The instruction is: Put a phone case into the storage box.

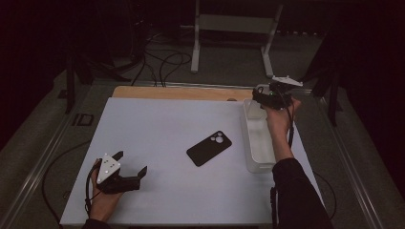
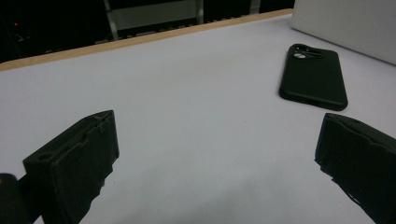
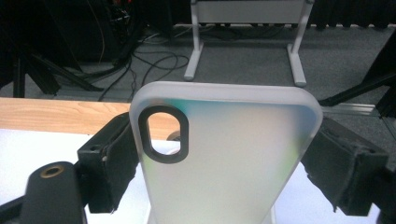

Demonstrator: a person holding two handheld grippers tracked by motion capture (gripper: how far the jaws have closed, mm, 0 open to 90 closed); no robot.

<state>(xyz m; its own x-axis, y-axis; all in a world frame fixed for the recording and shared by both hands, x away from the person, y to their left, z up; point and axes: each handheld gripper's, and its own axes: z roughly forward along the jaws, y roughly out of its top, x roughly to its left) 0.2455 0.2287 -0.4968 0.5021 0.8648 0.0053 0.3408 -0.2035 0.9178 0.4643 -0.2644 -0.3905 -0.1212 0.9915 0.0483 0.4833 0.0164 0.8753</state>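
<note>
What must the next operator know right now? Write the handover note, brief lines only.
Right gripper: shut on the frosted clear phone case, held by its side edges above the far end of the clear bin.
Left gripper: open, holding nothing, resting low at the table's near left.
Black phone case: flat mid-table, camera cutout up, untouched.
Done: clear case picked up.
Left: probably lower the clear case into the bin; then likely deal with the black one.
</note>
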